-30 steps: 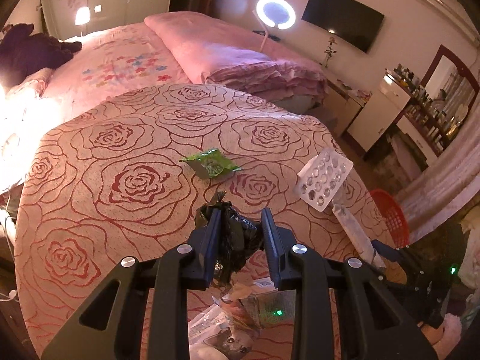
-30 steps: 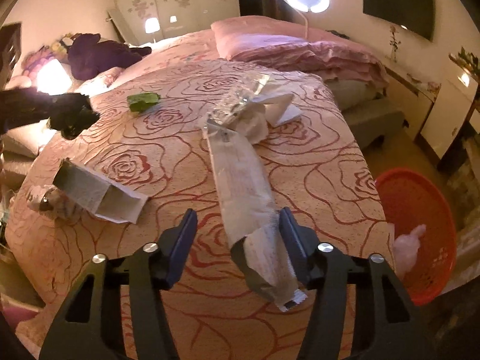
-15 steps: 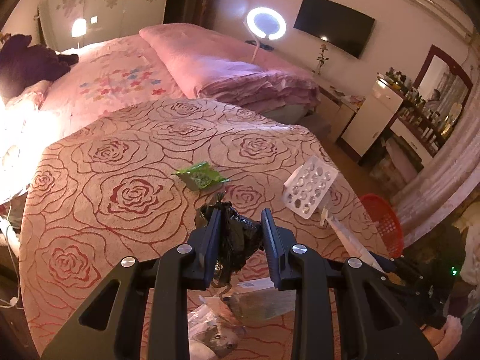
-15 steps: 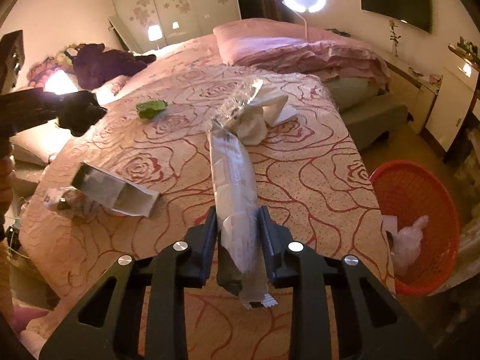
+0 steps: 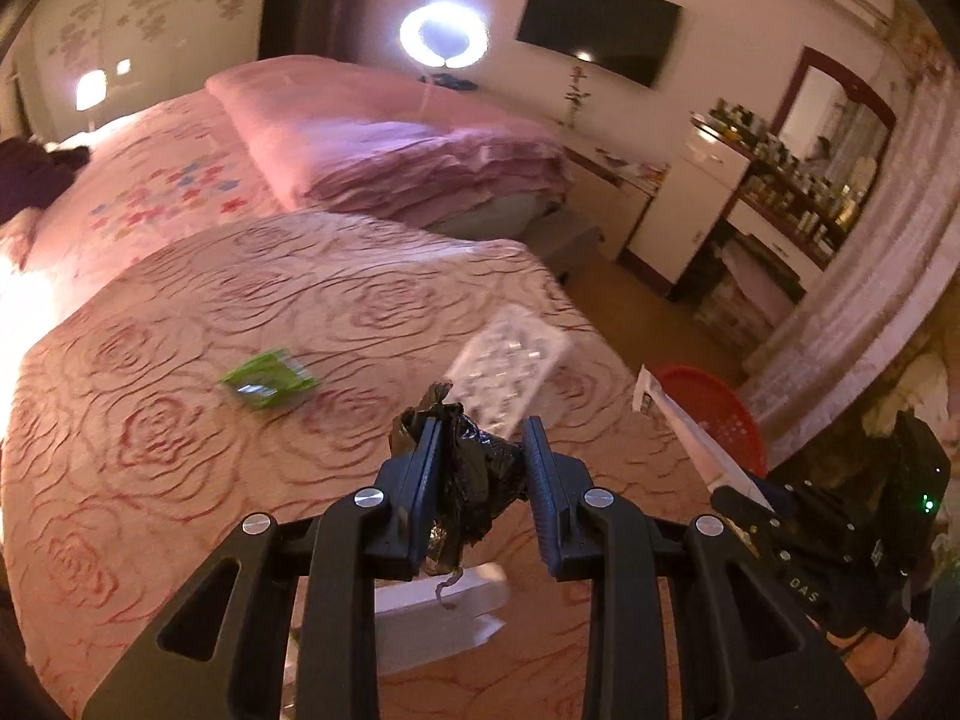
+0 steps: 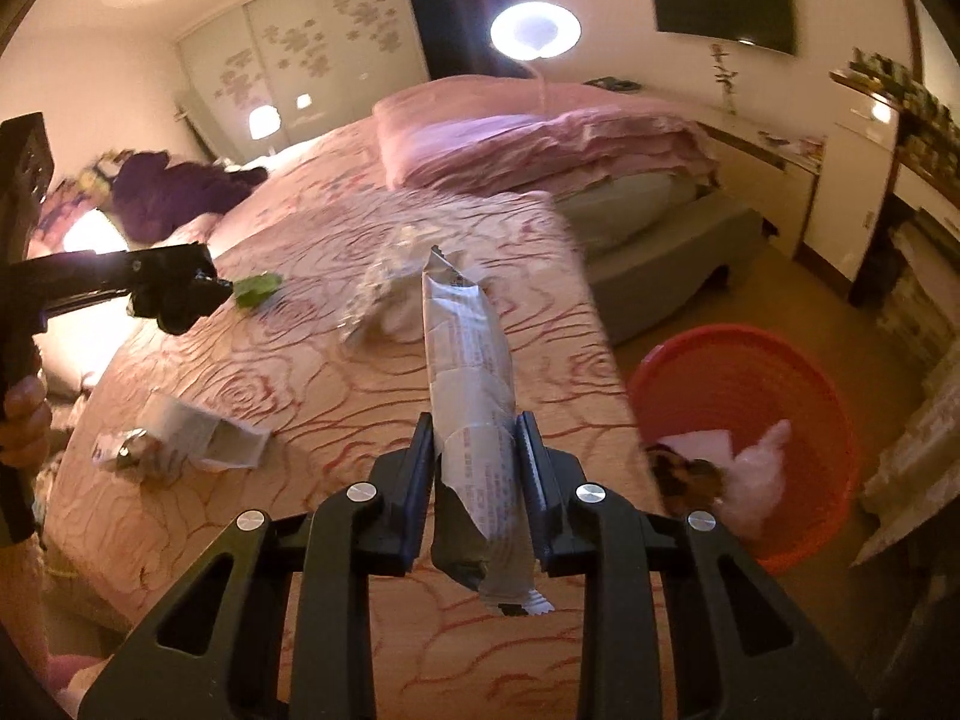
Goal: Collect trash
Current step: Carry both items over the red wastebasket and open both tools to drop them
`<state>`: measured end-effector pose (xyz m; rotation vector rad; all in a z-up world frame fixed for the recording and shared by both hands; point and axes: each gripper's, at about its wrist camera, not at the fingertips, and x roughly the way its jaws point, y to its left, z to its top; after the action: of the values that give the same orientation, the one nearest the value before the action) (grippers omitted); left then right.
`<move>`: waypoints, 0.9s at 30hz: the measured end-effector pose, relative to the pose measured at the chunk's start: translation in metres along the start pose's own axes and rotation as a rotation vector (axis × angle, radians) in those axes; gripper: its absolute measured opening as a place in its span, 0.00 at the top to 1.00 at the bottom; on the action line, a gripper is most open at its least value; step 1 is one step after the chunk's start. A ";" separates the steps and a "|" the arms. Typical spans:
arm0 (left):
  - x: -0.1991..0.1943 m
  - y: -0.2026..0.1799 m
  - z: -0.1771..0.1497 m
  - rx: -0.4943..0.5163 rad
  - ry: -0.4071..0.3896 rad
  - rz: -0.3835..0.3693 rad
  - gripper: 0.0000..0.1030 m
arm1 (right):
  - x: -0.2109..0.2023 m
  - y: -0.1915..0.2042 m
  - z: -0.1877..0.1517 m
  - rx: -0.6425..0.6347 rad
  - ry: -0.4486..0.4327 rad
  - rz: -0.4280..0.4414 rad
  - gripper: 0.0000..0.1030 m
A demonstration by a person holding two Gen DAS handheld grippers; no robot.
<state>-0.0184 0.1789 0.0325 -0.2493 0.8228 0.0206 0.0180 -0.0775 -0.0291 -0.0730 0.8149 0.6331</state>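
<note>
My left gripper (image 5: 480, 438) is shut on a crumpled black plastic bag (image 5: 474, 480) and holds it above the rose-patterned bedspread (image 5: 180, 420). My right gripper (image 6: 474, 438) is shut on a long silver-grey wrapper (image 6: 468, 396), lifted off the bed and pointing up. The red basket (image 6: 750, 384) stands on the floor to the right of the bed, with pale trash inside. On the bed lie a green wrapper (image 5: 267, 378), a clear blister tray (image 5: 510, 360) and a white carton (image 6: 198, 438).
The left gripper with the black bag shows at the left of the right wrist view (image 6: 174, 291). The right gripper shows at the lower right of the left wrist view (image 5: 810, 546). A folded pink quilt (image 5: 390, 144) lies farther up the bed. A white cabinet (image 5: 690, 210) stands by the wall.
My right gripper closed on the long wrapper and lifted it off the bed. Both grippers rose and shifted right toward the basket. The left kept hold of the black bag.
</note>
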 end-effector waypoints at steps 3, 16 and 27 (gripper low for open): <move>0.014 -0.018 0.007 0.020 0.015 -0.030 0.75 | -0.004 -0.015 0.003 0.032 -0.011 -0.026 0.74; 0.074 -0.100 0.027 0.144 0.089 -0.107 0.75 | -0.021 -0.087 0.008 0.163 -0.060 -0.161 0.74; 0.136 -0.173 0.028 0.263 0.205 -0.174 0.75 | -0.015 -0.141 -0.008 0.271 -0.023 -0.250 0.74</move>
<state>0.1139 0.0065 -0.0114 -0.0739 0.9946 -0.2794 0.0834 -0.2025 -0.0491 0.0783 0.8465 0.2838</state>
